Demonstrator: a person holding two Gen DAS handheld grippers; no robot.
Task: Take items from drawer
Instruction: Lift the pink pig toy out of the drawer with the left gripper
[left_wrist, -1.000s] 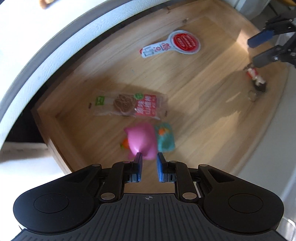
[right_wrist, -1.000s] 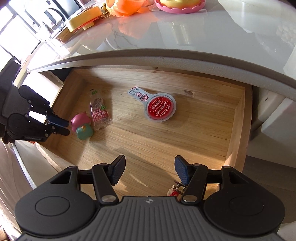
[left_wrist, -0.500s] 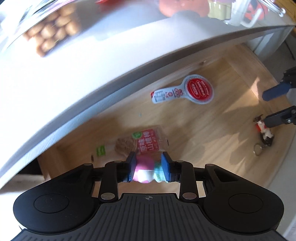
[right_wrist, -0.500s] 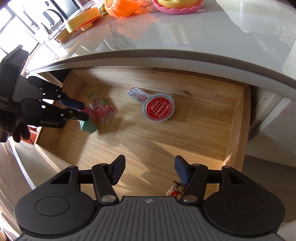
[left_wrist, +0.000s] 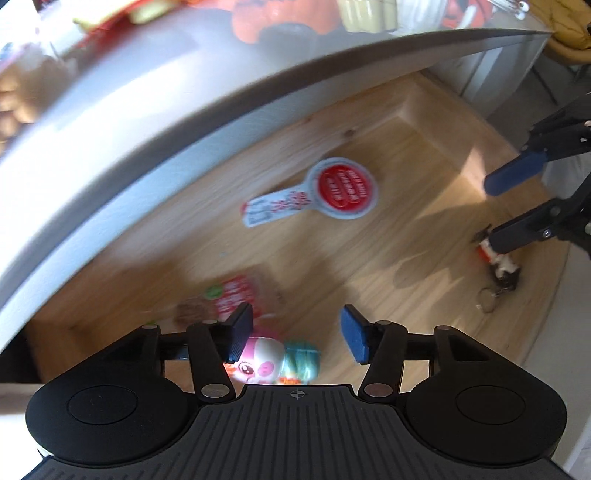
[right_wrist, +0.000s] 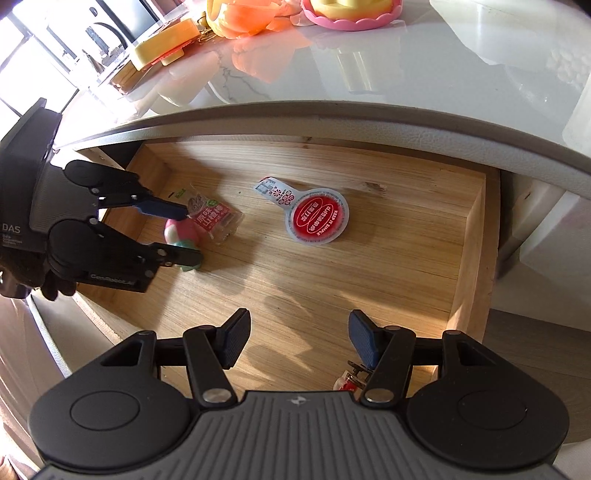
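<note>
Two grippers hang over the open pale-wood drawer (right_wrist: 369, 280), and both have their blue-padded fingers spread wide. Far left of the right wrist view, the left gripper (right_wrist: 183, 230) reaches in from the frame's left edge, a dark-gloved hand (right_wrist: 22, 273) behind it. Its fingers sit either side of the small pink-and-teal plastic toy figure (right_wrist: 183, 236), one above, one below; whether they touch it I cannot tell. In the left wrist view that same toy (left_wrist: 277, 362) lies low in the frame, just behind the fingertips, nothing pinched.

Moving right, the clear snack packet with a red label (right_wrist: 214, 219) lies just beside the toy, its corner meeting the upper finger. Centre frame now: the round red-lidded sauce cup with a white pull tab (right_wrist: 314, 218) rests flat on the drawer floor, well apart from the toy.

Further right, bottom of the frame, the right gripper (right_wrist: 295, 341) hovers above the drawer's near edge, holding nothing. Just behind its right finger peeks a small red-and-white keychain with a metal clip (right_wrist: 349, 376), mostly hidden. Above it all, the glossy white countertop (right_wrist: 406, 74) overhangs the drawer.
</note>
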